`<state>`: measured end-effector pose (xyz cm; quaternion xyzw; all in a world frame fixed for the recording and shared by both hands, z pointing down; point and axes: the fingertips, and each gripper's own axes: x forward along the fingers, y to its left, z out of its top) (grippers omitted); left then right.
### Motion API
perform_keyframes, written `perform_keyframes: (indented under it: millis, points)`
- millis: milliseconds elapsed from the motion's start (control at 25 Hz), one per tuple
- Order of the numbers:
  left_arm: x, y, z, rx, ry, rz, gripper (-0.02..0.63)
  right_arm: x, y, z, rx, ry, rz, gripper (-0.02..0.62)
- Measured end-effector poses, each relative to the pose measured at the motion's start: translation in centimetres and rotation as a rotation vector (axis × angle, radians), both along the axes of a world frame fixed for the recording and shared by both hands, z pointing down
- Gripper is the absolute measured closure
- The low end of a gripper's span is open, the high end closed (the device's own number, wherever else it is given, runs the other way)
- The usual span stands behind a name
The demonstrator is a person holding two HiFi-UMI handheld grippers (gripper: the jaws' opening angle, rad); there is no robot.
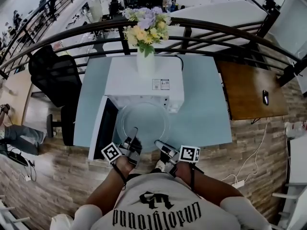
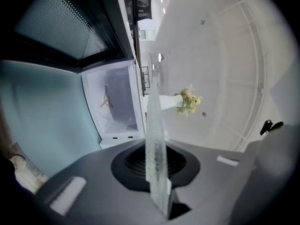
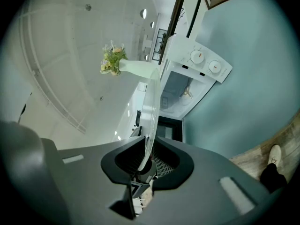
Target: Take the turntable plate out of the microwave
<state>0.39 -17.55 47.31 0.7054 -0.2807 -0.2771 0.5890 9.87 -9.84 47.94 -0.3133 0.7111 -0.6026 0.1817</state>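
Note:
The clear glass turntable plate (image 1: 143,123) hangs outside the white microwave (image 1: 144,83), in front of its open cavity and above the blue table (image 1: 204,121). My left gripper (image 1: 132,138) is shut on the plate's near left rim. At the near right rim my right gripper (image 1: 160,146) is shut on it too. In the left gripper view the plate (image 2: 153,135) runs edge-on between the jaws of the left gripper (image 2: 158,179). The right gripper view has the plate (image 3: 150,109) clamped the same way in the right gripper (image 3: 144,161). The cavity (image 2: 117,102) holds only the roller ring (image 2: 106,100).
The microwave door (image 1: 103,126) swings open to the left. A vase of flowers (image 1: 145,32) stands on top of the microwave. A black office chair (image 1: 55,73) is left of the table, a brown desk (image 1: 249,87) with a mouse (image 1: 265,97) to the right, and a railing (image 1: 211,30) behind.

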Motion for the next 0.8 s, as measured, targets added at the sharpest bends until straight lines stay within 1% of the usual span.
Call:
perform_keyframes:
  millis: [80, 120, 160, 240, 280, 360, 440, 520, 560, 640, 720, 800]
  points:
    - [-0.4, 0.2, -0.4, 0.006, -0.001, 0.009, 0.531, 0.0, 0.9, 0.4, -0.085, 0.018, 0.033, 0.546]
    - [-0.7, 0.3, -0.5, 0.009, -0.002, 0.014, 0.531, -0.1, 1.3, 0.4, -0.108, 0.026, 0.044, 0.546]
    - [-1.0, 0.5, -0.7, 0.01, -0.003, 0.019, 0.531, -0.5, 1.4, 0.0, -0.085, 0.024, 0.042, 0.546]
    - [-1.6, 1.3, -0.9, 0.004, 0.004, 0.026, 0.531, -1.6, 1.5, -1.2, 0.014, 0.0, 0.025, 0.546]
    - [-2.0, 1.8, -1.0, 0.0, 0.007, 0.03, 0.531, -2.2, 1.9, -1.6, 0.036, -0.01, 0.024, 0.546]
    - [-3.0, 2.9, -1.4, -0.005, 0.011, 0.038, 0.531, -3.2, 3.0, -2.1, 0.047, -0.015, 0.033, 0.546]
    - [-3.9, 4.1, -1.9, -0.007, 0.014, 0.047, 0.531, -4.1, 4.2, -2.6, 0.064, 0.016, 0.038, 0.546]
    - [-5.0, 5.3, -2.1, -0.015, 0.013, 0.055, 0.531, -4.8, 5.8, -2.4, 0.026, 0.045, 0.06, 0.546]
    - [-5.6, 5.9, -2.2, -0.018, 0.013, 0.058, 0.531, -5.3, 6.3, -2.7, 0.043, 0.046, 0.063, 0.548]
    - [-6.6, 7.0, -2.7, -0.011, 0.018, 0.068, 0.531, -6.5, 7.2, -3.8, 0.109, 0.045, 0.062, 0.548]
    - [-7.3, 8.7, -3.1, 0.002, 0.029, 0.082, 0.531, -7.5, 9.0, -4.0, 0.102, 0.034, 0.078, 0.548]
    - [-7.7, 10.2, -3.2, 0.006, 0.035, 0.093, 0.531, -8.0, 10.7, -3.9, 0.106, 0.049, 0.083, 0.548]
